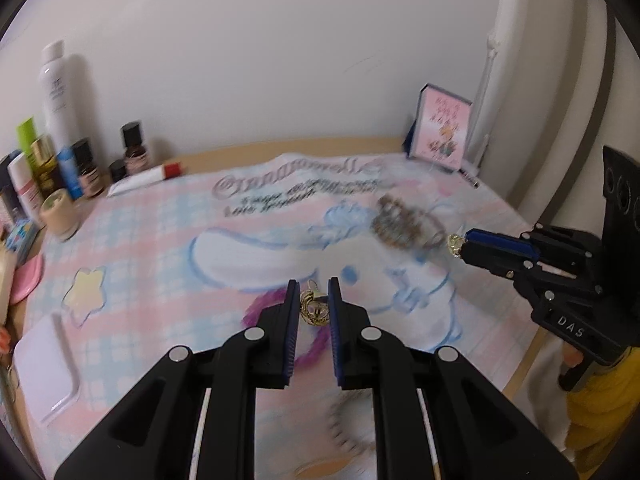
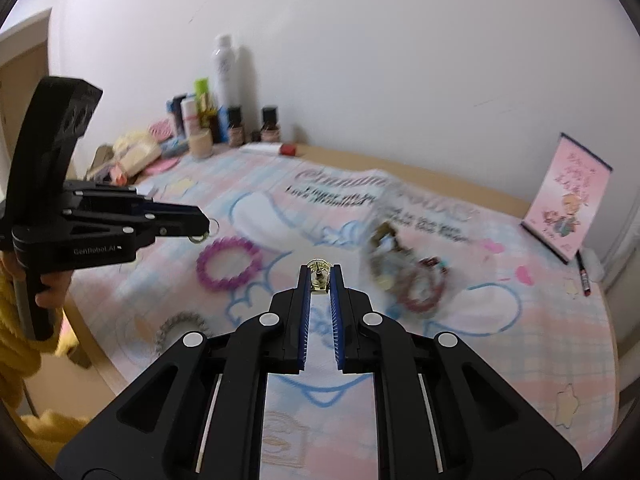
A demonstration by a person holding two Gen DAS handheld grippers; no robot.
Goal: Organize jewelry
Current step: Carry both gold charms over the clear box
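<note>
My left gripper [image 1: 314, 294] is shut on a gold earring [image 1: 314, 309] of looped rings, held above the towel; it also shows in the right wrist view [image 2: 204, 232]. My right gripper [image 2: 319, 274] is shut on a second gold earring [image 2: 318, 274] with a small stud; it also shows in the left wrist view [image 1: 456, 245]. A clear jewelry organizer [image 2: 404, 276] holding bracelets and small pieces sits blurred on the towel just right of my right gripper. A purple spiral hair tie [image 2: 229, 264] lies on the towel below my left gripper.
A pink-and-blue cartoon towel [image 2: 520, 340] covers the wooden table. Bottles and cosmetics [image 1: 60, 152] crowd the back left. A pink picture stand [image 2: 566, 204] stands at the back right with a pen [image 2: 585, 276] beside it. A grey hair tie [image 2: 180, 328] and a white case [image 1: 44, 372] lie near the front.
</note>
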